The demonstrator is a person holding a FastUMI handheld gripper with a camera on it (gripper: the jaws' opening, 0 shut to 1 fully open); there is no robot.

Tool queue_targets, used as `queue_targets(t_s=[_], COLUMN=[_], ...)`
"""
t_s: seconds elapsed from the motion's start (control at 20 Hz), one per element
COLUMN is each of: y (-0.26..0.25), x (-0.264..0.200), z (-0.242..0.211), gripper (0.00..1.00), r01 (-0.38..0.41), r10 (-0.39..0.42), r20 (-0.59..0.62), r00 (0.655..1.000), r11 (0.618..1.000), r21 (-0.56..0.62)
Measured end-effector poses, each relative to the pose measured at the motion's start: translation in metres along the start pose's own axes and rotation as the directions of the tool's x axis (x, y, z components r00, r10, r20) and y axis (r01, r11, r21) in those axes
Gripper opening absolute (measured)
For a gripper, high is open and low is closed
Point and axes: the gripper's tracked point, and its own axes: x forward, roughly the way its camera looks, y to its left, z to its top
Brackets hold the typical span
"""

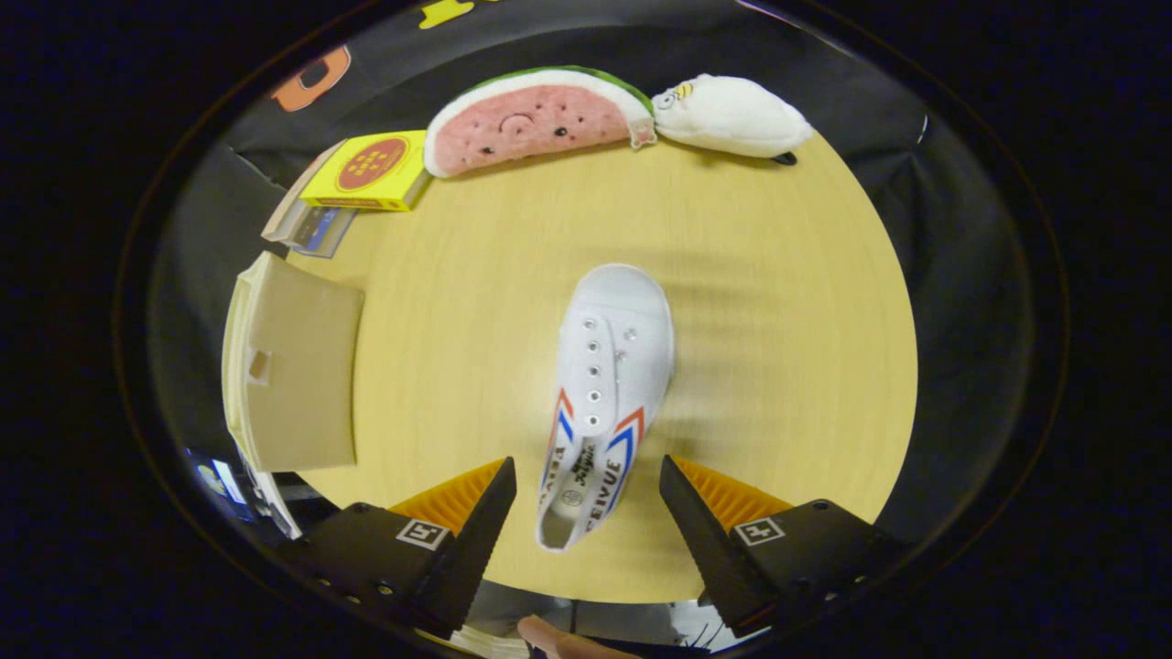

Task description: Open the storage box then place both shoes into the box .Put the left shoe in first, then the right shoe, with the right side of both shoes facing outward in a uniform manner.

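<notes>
Hovers above the round pale wooden bench (751, 302), tool (588, 499) spread wide and gripping nothing, neither finger touching anything. Sits between the fingers and reaches beyond them: a white canvas shoe with red and blue chevron stripes (606, 384), heel end nearest the tool, toe pointing to the far side, apart from both fingers. Stands at the left edge of the bench: a beige plastic storage box (293, 375) with a small square opening in its panel; cannot tell from here whether open or closed, nor whether a shoe already lies inside. Rests along the far edge: a plush watermelon slice, pink with a green rind (536, 119), and just right of it a white plush toy (732, 114). Lies at far left: a yellow flat carton with a red oval print (371, 169), stacked on a thinner pale box (307, 220). Shows at the near edge: part of a hand (558, 641).

Judged as early or midway: this shoe not yet grasped and not yet in the box. Left to do, seemingly: close on the shoe near its heel, carry it left to the box, set it in with its right side facing outward.
</notes>
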Motion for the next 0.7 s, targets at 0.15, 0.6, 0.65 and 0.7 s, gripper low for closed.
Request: queue_targets(t_s=[0.15, 0.6, 0.65, 0.7], y=[-0.015, -0.020, -0.011, -0.012], x=[0.017, 0.056, 0.058, 0.058], z=[-0.005, 0.004, 0.003, 0.003], gripper=[0.97, 0.80, 0.70, 0.57], r01=[0.011, 0.022, -0.021, -0.021], r10=[-0.011, -0.022, 0.022, 0.021], r20=[-0.020, -0.022, -0.028, -0.013], r00=[1.000, 1.000, 0.999, 1.000], r11=[1.000, 1.000, 1.000, 0.999], r21=[0.005, 0.014, 0.023, 0.032])
